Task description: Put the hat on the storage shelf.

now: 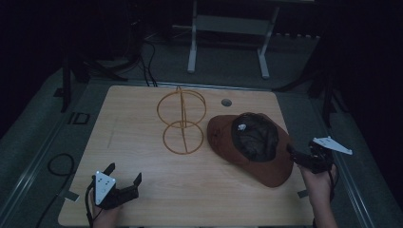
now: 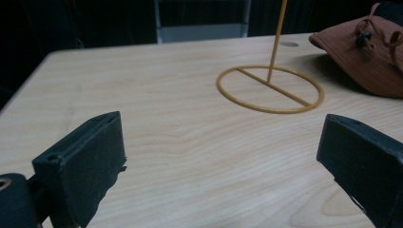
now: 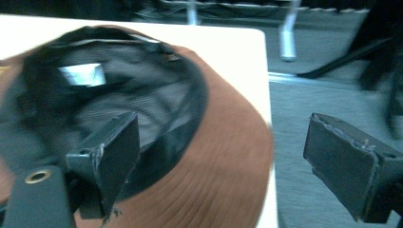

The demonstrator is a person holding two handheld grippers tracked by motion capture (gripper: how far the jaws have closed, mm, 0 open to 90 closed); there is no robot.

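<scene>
- a small white tag (image 1: 242, 127) sits inside the brown ribbed cloth hat (image 1: 223, 137), but its writing is too small to read.
- the hat lies upside down on the right side of the pale wooden table (image 1: 138, 190), its dark mesh inside facing up. its long side runs from the middle of the table toward the near right edge.
- the right gripper (image 1: 298, 158) is spread open, one jaw over the hat's dark inside, the other out past the brim.
- the left gripper (image 1: 124, 175) is spread open too, near the front left corner, holding nothing.
- a thin yellow wire stand (image 1: 182, 124) with two rings stands just left of the hat.
</scene>
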